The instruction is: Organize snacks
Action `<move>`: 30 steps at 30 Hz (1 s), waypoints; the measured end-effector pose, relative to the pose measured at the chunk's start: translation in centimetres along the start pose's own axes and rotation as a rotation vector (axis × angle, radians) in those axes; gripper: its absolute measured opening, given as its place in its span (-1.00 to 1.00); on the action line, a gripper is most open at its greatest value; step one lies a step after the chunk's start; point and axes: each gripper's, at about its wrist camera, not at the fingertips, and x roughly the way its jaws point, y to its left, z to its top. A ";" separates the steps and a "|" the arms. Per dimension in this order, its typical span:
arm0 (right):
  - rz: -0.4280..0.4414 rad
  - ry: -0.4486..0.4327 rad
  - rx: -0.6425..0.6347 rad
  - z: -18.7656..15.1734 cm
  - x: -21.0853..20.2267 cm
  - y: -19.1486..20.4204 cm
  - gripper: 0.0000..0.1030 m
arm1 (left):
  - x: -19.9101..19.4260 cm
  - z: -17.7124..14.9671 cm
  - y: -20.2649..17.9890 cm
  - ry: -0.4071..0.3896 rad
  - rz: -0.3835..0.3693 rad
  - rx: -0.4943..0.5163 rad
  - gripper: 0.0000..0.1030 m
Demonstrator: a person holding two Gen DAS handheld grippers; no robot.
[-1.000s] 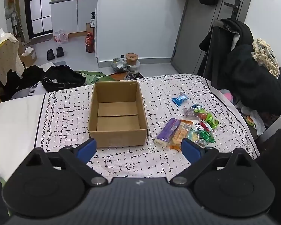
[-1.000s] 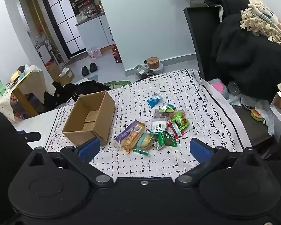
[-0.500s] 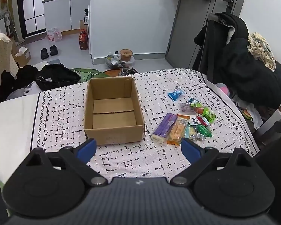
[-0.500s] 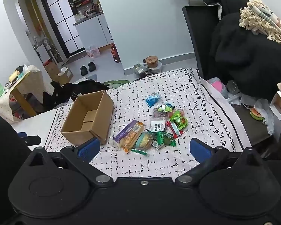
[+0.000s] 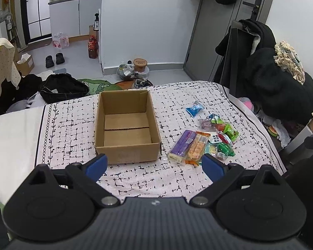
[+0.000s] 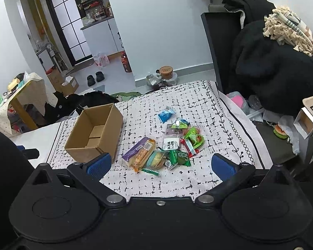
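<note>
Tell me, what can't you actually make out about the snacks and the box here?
- Snack pile: the wrappers overlap and their print is too small to read in both views.
- Cardboard box: in the right wrist view its near wall hides part of the floor.
- Left gripper: its right finger covers the pile's near corner.

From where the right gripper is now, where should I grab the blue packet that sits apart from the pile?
Pinch the blue packet across its puffy middle, coming straight down from above. It lies flat on the cloth, clear of the pile, leaving room for both fingers.
</note>
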 end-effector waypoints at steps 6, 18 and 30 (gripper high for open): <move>-0.002 -0.012 -0.007 0.1 -0.4 0.1 1.00 | -0.4 0.0 0.1 -0.006 0.000 0.003 0.87; -0.002 -0.014 -0.012 0.1 -0.4 0.1 1.00 | -0.6 -0.3 0.1 -0.002 -0.003 0.000 0.87; -0.002 -0.011 -0.017 0.0 -0.3 0.3 1.00 | -0.5 -0.3 0.1 -0.003 -0.002 -0.007 0.87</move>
